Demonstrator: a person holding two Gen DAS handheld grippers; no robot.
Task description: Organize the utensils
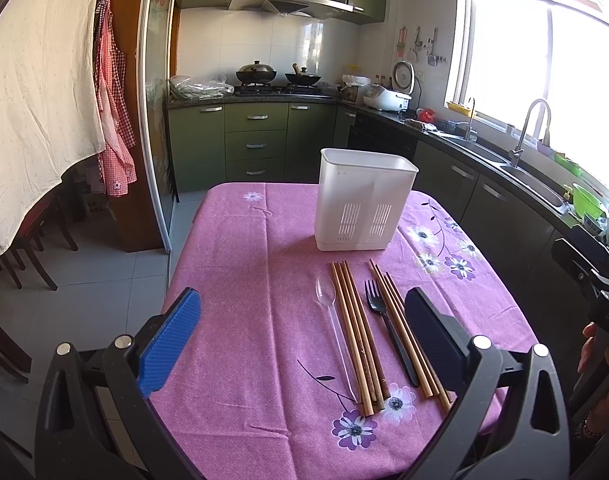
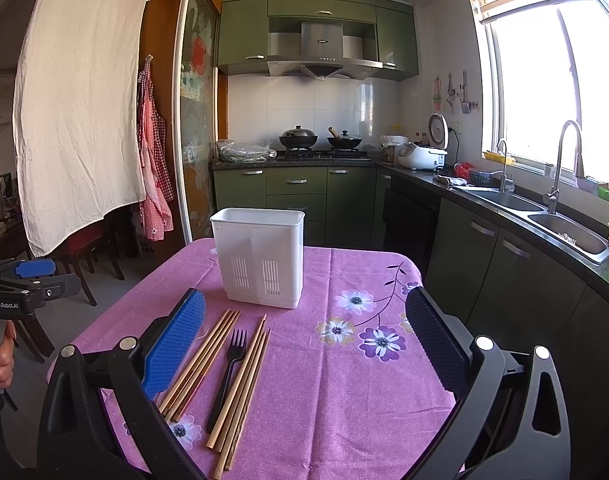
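Note:
A white utensil holder (image 1: 364, 200) (image 2: 260, 256) stands upright on the pink flowered tablecloth (image 1: 244, 264) (image 2: 344, 400). In front of it lie a clear plastic spoon (image 1: 334, 328), a bundle of wooden chopsticks (image 1: 356, 340) (image 2: 200, 364), a black fork (image 1: 386, 324) (image 2: 228, 372) and a second chopstick bundle (image 1: 408, 340) (image 2: 244, 388). My left gripper (image 1: 304, 336) is open and empty above the near table edge. My right gripper (image 2: 304, 340) is open and empty, hovering right of the utensils. The spoon is hidden in the right wrist view.
Dark green cabinets, a stove with woks (image 1: 278, 76) and a sink counter (image 2: 536, 208) run behind and right of the table. A white cloth (image 1: 36, 80) hangs at left over wooden chairs (image 1: 32, 248). The other gripper shows at each view's side edge (image 2: 24, 288).

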